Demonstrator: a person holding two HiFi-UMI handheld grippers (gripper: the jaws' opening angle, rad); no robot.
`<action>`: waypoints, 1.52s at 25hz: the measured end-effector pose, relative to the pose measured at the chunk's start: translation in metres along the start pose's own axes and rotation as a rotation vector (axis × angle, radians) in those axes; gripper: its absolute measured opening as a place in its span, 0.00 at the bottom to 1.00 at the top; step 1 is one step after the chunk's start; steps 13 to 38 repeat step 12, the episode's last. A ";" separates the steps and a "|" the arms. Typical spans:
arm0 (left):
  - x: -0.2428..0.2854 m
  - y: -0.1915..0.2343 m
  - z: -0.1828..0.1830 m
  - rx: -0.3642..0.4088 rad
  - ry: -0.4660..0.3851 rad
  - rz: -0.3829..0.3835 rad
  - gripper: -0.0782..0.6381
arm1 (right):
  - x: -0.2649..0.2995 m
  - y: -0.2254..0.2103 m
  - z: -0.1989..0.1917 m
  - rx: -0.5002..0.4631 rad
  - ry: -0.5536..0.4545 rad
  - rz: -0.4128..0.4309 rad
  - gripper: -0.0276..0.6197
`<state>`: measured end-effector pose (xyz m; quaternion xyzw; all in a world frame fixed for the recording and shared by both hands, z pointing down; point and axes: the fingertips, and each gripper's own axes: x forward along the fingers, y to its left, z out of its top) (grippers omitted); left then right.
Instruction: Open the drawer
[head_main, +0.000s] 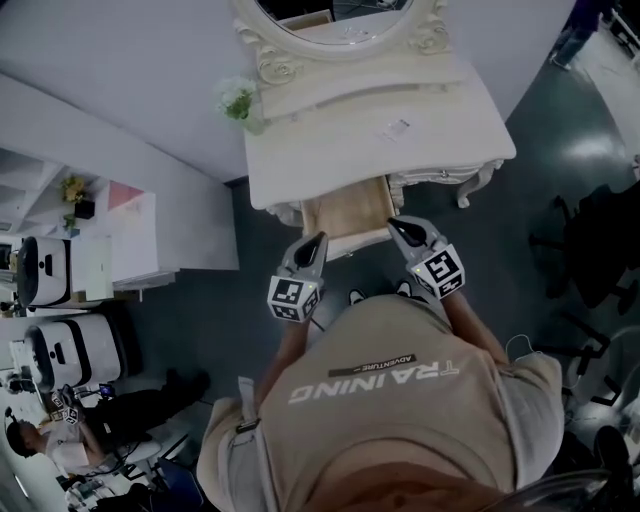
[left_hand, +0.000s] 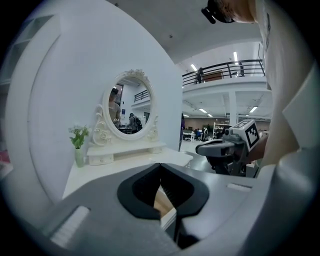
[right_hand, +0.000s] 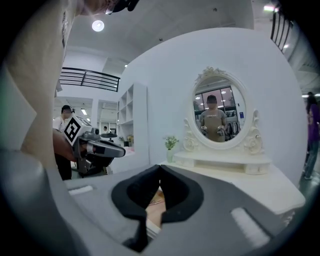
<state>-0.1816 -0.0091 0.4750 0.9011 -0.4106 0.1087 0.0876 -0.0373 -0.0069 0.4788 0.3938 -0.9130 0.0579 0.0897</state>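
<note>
**Drawer (head_main: 347, 215) stands out from the table**

The drawer juts from under the front edge of the white table (head_main: 420, 120), with its pale wooden inside showing. The left hand-held gripper (head_main: 320, 240) and the right hand-held gripper (head_main: 394, 224) hang just before its two front corners. Both have their jaws together with nothing between them. The pull looks done, or nearly so. If more travel is wanted, the next move calls for a straight, even draw on the drawer front.

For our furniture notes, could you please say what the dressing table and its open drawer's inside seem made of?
Dressing table: probably painted wood, given its even cream-white top and carved legs. Drawer inside: apparently bare wood or board, matt tan against the white; grain too small to tell.
</note>
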 end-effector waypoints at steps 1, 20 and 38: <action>-0.001 -0.001 0.000 0.000 0.000 0.005 0.12 | 0.001 0.000 0.002 -0.004 -0.003 0.006 0.05; 0.007 -0.009 0.006 0.034 -0.020 -0.033 0.12 | -0.007 0.002 0.015 -0.028 -0.026 -0.016 0.05; 0.007 -0.009 0.006 0.034 -0.020 -0.033 0.12 | -0.007 0.002 0.015 -0.028 -0.026 -0.016 0.05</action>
